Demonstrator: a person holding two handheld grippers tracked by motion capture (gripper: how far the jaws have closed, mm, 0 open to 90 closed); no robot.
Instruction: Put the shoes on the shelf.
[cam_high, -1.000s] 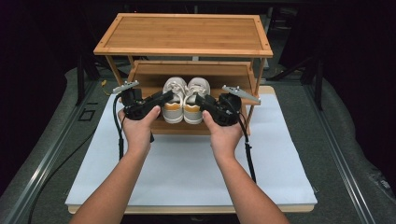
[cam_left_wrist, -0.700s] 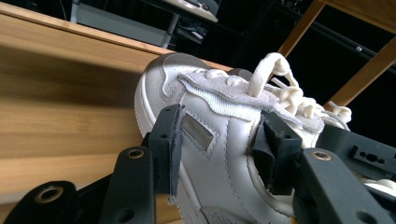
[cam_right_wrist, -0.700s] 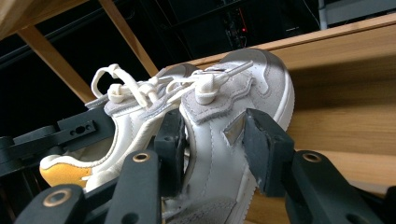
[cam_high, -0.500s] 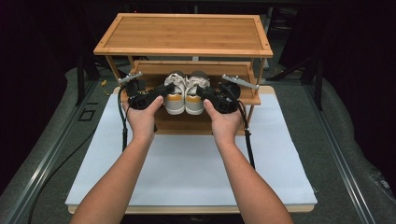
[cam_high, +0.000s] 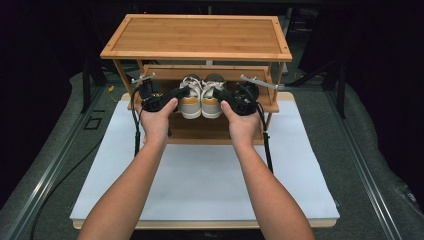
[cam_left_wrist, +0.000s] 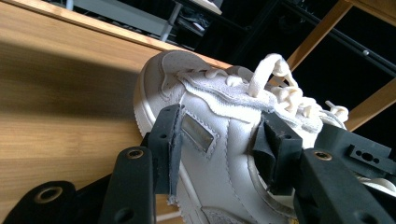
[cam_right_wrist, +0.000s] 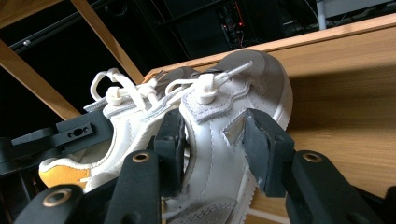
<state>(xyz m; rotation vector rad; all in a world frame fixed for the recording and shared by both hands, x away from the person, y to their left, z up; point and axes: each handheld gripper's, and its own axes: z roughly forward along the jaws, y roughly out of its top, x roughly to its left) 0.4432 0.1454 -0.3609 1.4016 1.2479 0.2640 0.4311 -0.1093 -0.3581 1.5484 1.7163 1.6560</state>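
A pair of white sneakers with yellow heels sits toes-in on the middle shelf (cam_high: 155, 72) of a bamboo rack (cam_high: 195, 35). My left gripper (cam_high: 182, 93) is shut on the left sneaker (cam_high: 191, 97). In the left gripper view, my left gripper (cam_left_wrist: 222, 149) has its pads pressed against both sides of the left sneaker (cam_left_wrist: 219, 121). My right gripper (cam_high: 220, 94) is shut on the right sneaker (cam_high: 212, 98). The right gripper view shows my right gripper (cam_right_wrist: 219, 144) clamping the right sneaker (cam_right_wrist: 219, 116) just below its laces, with the left sneaker (cam_right_wrist: 112, 126) beside it.
The rack stands at the far end of a white mat (cam_high: 200, 175) on the table. Its top board overhangs both hands, and slanted side posts (cam_high: 125, 80) flank the shelf. A lower shelf (cam_high: 200, 132) lies under the sneakers. Cables (cam_high: 136, 135) trail from both grippers.
Both hands have moved away from the person, carrying the sneakers from the shelf's front edge deeper under the rack's top board. Both grips are unchanged.
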